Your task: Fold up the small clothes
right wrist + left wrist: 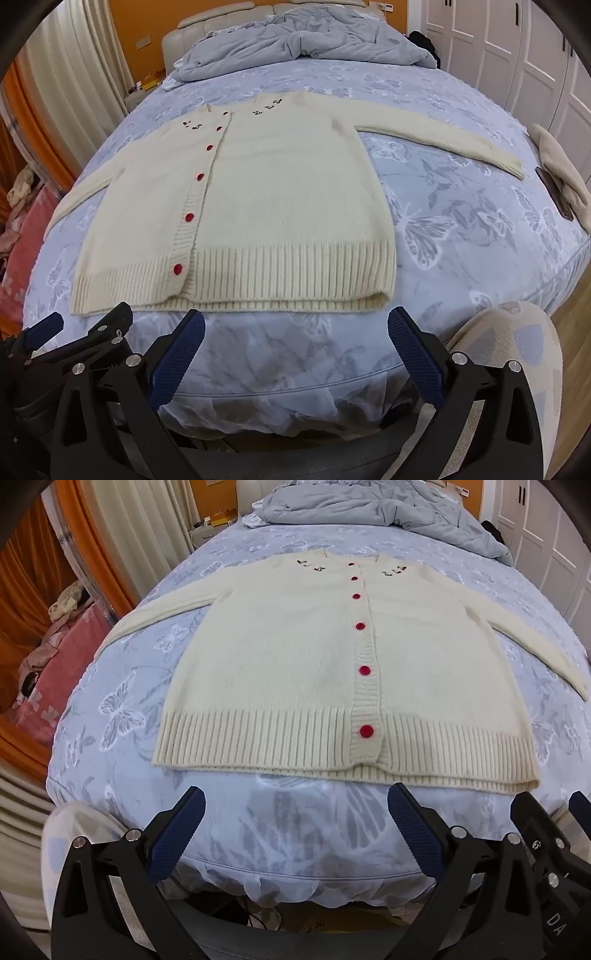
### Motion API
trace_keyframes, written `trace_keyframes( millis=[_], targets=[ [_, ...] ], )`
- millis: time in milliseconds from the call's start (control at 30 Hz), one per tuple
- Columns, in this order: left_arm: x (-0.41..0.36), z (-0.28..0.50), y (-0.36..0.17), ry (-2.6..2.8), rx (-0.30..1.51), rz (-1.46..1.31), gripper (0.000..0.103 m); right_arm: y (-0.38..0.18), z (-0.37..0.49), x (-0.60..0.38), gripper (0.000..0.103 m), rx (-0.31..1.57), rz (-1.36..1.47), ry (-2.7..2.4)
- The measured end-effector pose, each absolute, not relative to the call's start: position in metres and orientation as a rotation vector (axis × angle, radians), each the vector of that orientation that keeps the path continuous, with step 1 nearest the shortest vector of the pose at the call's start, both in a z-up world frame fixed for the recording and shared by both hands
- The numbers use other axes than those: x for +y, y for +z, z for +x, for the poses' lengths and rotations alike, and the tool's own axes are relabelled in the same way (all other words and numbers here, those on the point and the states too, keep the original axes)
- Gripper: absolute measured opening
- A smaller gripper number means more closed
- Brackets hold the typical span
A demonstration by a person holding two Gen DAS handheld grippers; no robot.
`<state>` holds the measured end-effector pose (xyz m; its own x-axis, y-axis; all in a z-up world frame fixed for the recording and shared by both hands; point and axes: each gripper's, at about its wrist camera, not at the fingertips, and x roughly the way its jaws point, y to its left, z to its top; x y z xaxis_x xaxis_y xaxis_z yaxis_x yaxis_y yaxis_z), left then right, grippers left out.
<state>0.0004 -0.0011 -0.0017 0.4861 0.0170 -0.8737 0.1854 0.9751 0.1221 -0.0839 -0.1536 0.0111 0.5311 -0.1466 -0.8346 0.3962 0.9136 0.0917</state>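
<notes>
A cream knit cardigan [295, 657] with red buttons lies flat and face up on the bed, sleeves spread to both sides, hem towards me. It also shows in the right wrist view [273, 206]. My left gripper [295, 801] is open and empty, hovering just short of the hem's middle. My right gripper [295, 325] is open and empty, just short of the hem's right half. The right gripper also shows at the edge of the left wrist view [546, 812], and the left gripper at the edge of the right wrist view [81, 328].
The bed [461, 236] has a blue butterfly-print sheet. A crumpled grey duvet [303, 40] lies at its head. A beige garment [561, 170] lies at the right edge. Pink bedding [55, 672] sits left of the bed. White wardrobes [517, 44] stand at the right.
</notes>
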Motion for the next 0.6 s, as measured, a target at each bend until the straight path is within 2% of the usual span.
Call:
trace_keyframes(
  millis=[600],
  targets=[
    [0.002,0.001,0.006,-0.103,1.034,0.201,0.096,0.014,-0.084,-0.152,0.098,0.948,0.292,-0.320]
  ],
)
